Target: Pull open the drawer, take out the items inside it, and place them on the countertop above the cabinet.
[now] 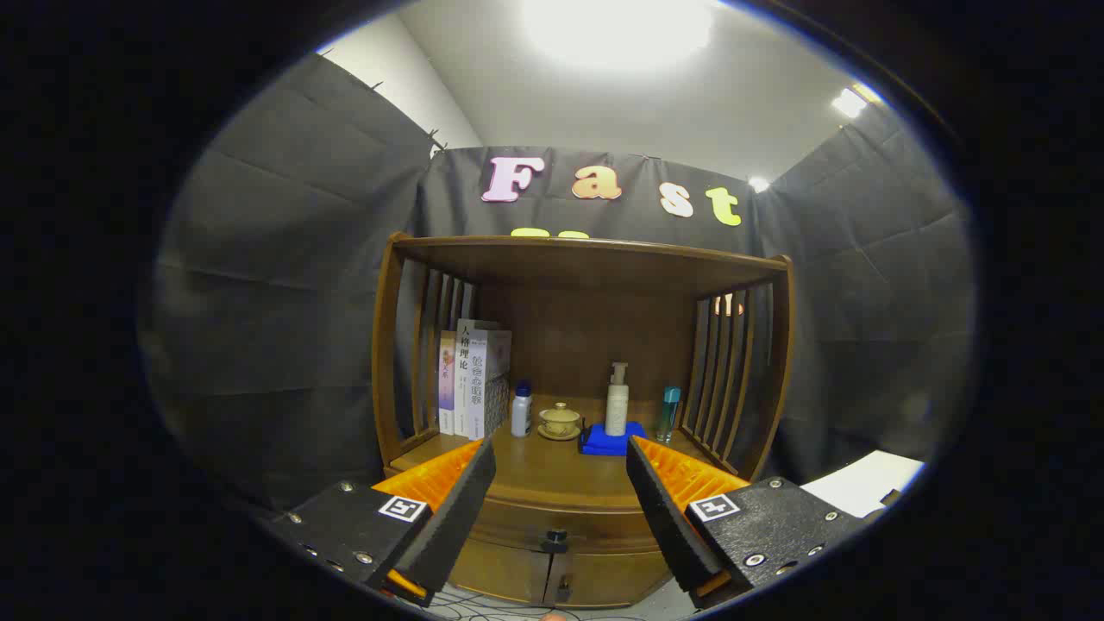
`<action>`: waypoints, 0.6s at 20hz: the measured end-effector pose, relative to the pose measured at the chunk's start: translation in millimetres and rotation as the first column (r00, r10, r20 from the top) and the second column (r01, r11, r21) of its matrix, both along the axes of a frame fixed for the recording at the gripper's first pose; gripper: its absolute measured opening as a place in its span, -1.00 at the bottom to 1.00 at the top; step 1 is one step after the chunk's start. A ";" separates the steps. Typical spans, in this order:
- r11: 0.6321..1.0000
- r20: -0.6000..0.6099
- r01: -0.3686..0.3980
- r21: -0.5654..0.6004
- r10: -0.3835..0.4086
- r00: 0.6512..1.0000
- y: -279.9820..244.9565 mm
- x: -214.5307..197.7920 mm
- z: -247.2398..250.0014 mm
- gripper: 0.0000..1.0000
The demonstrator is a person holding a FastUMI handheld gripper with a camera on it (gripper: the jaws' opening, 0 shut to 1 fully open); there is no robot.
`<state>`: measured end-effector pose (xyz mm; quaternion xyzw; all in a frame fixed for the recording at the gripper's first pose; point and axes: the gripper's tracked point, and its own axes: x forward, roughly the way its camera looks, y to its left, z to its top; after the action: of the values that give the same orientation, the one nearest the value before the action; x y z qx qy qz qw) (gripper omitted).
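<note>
Two fingers point(448, 509) of the gripper point(561, 509) stand wide apart w/ nothing between them, black pads facing inward, orange ribbed backs. Gripper hangs in front of a wooden cabinet point(388, 345), apart from it. Drawer point(552, 517) sits shut just under the countertop point(543, 470), seen in the gap between the fingers; its dark knob point(555, 541) is centred there, a bit beyond the tips. Below the drawer, two small doors point(552, 580), closed.

On the countertop, far side, left to right: upright books point(474, 379) against the left slats, small white bottle w/ blue cap point(521, 410), lidded teacup on saucer point(559, 421), white pump bottle point(617, 401) standing on a blue cloth point(612, 440), teal bottle point(668, 414) near the right slats. Shelf board point(586, 254) tops the cabinet.
</note>
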<state>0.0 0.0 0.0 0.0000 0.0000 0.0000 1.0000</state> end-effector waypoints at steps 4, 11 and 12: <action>0.999 0.002 0.003 -0.033 -0.003 1.000 6.0 -2.6 1.4 0.90; 0.997 -0.005 -0.036 0.071 0.037 0.999 14.3 -4.3 3.3 0.90; 0.997 -0.006 -0.036 0.069 0.037 0.999 13.1 -2.9 1.4 0.90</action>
<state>-2.9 13.1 1.4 0.0346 0.0034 0.0182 0.9992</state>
